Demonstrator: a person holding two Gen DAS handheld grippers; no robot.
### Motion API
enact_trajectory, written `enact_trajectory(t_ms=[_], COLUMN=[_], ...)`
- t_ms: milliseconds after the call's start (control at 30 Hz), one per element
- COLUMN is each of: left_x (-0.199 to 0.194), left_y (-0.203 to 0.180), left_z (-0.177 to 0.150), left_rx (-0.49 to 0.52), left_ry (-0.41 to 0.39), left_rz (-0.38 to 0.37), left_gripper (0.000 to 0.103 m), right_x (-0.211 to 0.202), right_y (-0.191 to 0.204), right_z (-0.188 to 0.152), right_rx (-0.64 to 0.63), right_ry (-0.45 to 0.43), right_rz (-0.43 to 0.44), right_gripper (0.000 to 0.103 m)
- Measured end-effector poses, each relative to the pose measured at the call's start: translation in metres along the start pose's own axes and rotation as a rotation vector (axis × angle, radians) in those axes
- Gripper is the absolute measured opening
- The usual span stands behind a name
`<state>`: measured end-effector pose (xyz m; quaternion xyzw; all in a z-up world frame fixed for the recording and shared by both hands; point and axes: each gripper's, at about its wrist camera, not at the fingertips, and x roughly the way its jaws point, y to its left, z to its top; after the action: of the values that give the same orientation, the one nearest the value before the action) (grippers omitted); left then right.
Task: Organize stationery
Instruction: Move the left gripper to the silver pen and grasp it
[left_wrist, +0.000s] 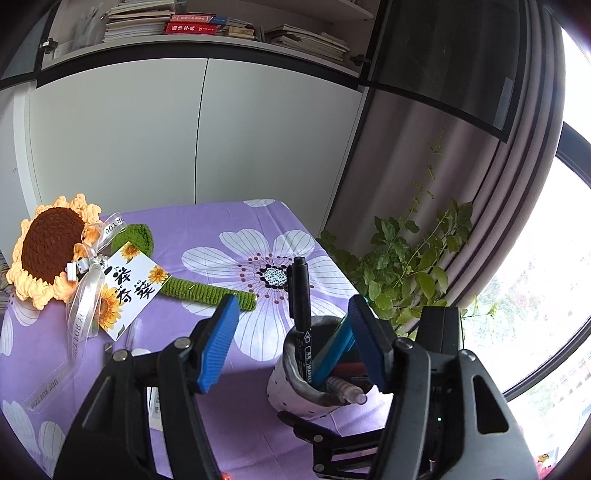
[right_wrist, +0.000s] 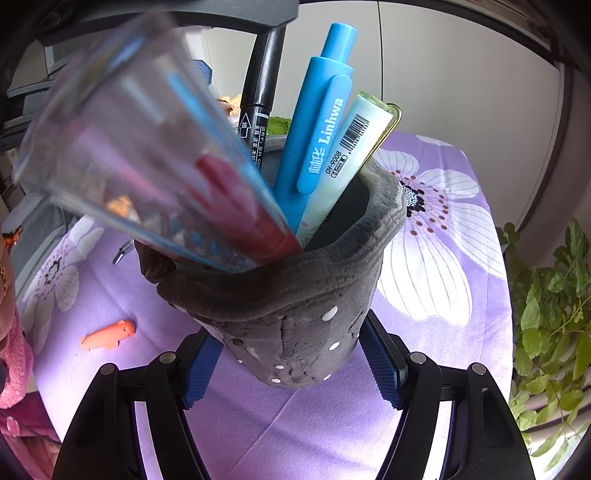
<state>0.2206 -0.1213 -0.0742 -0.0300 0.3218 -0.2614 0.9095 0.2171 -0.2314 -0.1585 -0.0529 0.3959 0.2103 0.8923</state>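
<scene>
A grey plush pen holder with white dots (right_wrist: 295, 314) stands on the purple flowered tablecloth (right_wrist: 443, 295). It holds a black marker (right_wrist: 260, 99), a blue Linhwa pen (right_wrist: 317, 122), a pale green pen (right_wrist: 351, 155) and a clear pen with red inside (right_wrist: 155, 162), which is blurred. My right gripper (right_wrist: 291, 365) is shut on the holder's base. In the left wrist view the holder (left_wrist: 295, 384) sits between the open fingers of my left gripper (left_wrist: 295, 321), with the black marker (left_wrist: 301, 295) sticking up. The left gripper holds nothing.
A crocheted sunflower (left_wrist: 51, 251) with ribbon and a card (left_wrist: 129, 284) lies at the table's left. A small orange pig-shaped item (right_wrist: 109, 334) lies left of the holder. A green plant (left_wrist: 406, 266) stands beyond the table's right edge. White cabinets stand behind.
</scene>
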Motion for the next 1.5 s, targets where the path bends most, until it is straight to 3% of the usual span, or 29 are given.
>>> enact_trajectory(t_ms=[133,267,400,467,500,633,867,1367,1500], left_x=[-0.021,-0.042,-0.043,-0.038,-0.035,-0.014,0.025,0.051,0.054], left_y=[0.019,0.056,0.105,0.126,0.134,0.149,0.159,0.165,0.165], left_z=[0.004,0.006,-0.002,-0.011,-0.015,-0.029,-0.041,-0.034,-0.036], left_rx=[-0.025,-0.07,-0.156,-0.197,-0.211,-0.215,-0.205,-0.23,-0.225], left_ry=[-0.03,-0.053,0.021,0.071,0.097,0.195,0.296,0.355,0.379], left_rz=[0.034,0.166,0.302,0.342,0.353,0.388,0.437,0.42,0.421], left_gripper=[0.062,0.062,0.059,0.046,0.044,0.042,0.025,0.024,0.016], right_x=[0.0,0.0,0.0,0.0,0.0,0.001,0.002,0.005,0.005], right_y=[0.0,0.0,-0.001,-0.001,-0.002,-0.005,-0.007,-0.011,-0.011], right_z=[0.0,0.0,0.0,0.0,0.0,-0.001,-0.001,-0.003,-0.002], right_rx=[0.0,0.001,0.002,0.002,0.002,0.004,0.009,0.016,0.016], right_ry=[0.0,0.0,0.0,0.0,0.001,0.008,0.011,0.017,0.017], right_rz=[0.0,0.0,0.001,0.001,0.001,0.001,0.003,0.009,0.009], right_gripper=[0.073,0.073,0.073,0.073,0.073,0.073,0.073,0.073,0.073])
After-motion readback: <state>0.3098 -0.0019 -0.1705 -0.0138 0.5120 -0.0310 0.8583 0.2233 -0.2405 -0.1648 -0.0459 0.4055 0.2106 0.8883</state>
